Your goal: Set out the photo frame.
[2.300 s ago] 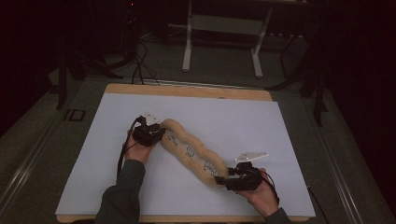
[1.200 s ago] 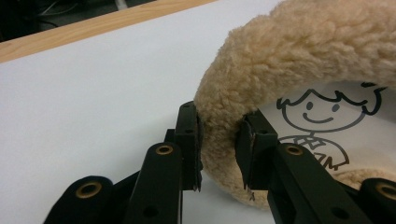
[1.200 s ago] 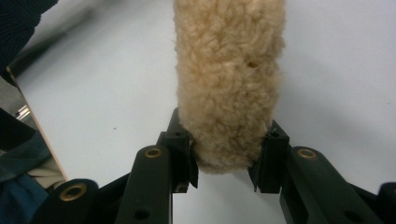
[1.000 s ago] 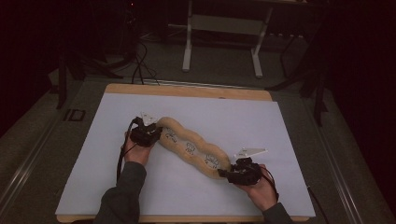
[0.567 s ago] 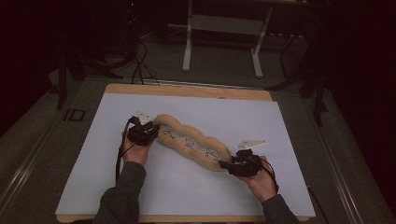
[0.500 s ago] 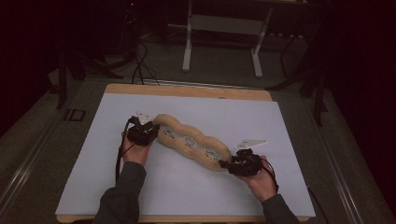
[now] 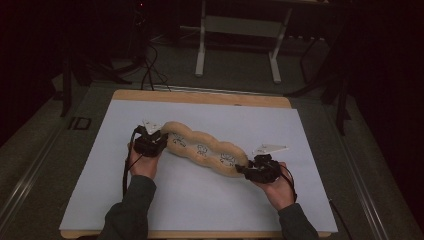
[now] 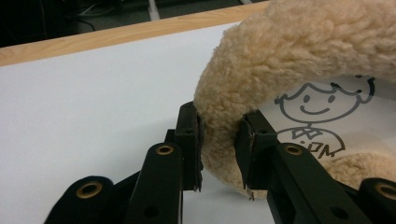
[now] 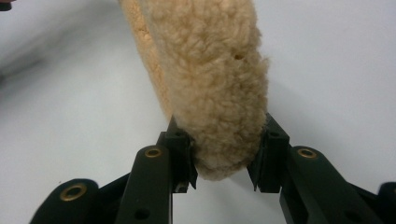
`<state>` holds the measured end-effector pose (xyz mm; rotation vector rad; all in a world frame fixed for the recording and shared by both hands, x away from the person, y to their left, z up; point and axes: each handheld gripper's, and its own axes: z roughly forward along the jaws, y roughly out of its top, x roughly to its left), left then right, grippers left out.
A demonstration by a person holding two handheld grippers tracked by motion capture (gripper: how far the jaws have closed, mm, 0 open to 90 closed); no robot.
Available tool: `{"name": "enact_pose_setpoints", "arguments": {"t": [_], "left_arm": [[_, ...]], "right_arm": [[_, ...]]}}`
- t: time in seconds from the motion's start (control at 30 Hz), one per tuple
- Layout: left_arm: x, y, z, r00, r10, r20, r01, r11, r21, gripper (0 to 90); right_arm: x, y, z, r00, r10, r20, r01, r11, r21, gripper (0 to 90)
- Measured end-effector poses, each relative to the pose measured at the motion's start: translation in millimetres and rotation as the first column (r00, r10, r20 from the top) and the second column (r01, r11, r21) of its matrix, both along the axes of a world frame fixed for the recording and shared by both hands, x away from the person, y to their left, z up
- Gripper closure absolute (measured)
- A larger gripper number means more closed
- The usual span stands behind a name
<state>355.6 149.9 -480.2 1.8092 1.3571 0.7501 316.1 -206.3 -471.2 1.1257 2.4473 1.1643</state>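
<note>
Shifted up-right, the fleece roll point(image 7: 202, 148) stays clamped in both hand-held grippers point(image 7: 156, 140) point(image 7: 243, 169).

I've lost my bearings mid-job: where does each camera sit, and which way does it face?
High view: above the person's side, facing forward and down on the white table; forearms, left tool, right tool.
Left gripper view: rides the left tool, looking along its black jaws clamped on the fleece cushion.
Right gripper view: rides the right tool, its jaws gripping the cushion's other end.
Shared: the cushion and the white surface appear in all three.
</note>
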Motion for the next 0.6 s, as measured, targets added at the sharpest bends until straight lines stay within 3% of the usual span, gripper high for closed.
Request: {"name": "enact_pose_setpoints", "arguments": {"t": [0.6], "left_arm": [[-6.2,3.1,3.0,0.9989,0.046,0.008,-0.046,0.9989,-0.01,73.3]], "right_arm": [[20.5,1.0,4.6,0.9988,-0.043,0.025,0.043,0.9991,0.004,64.9]]}}
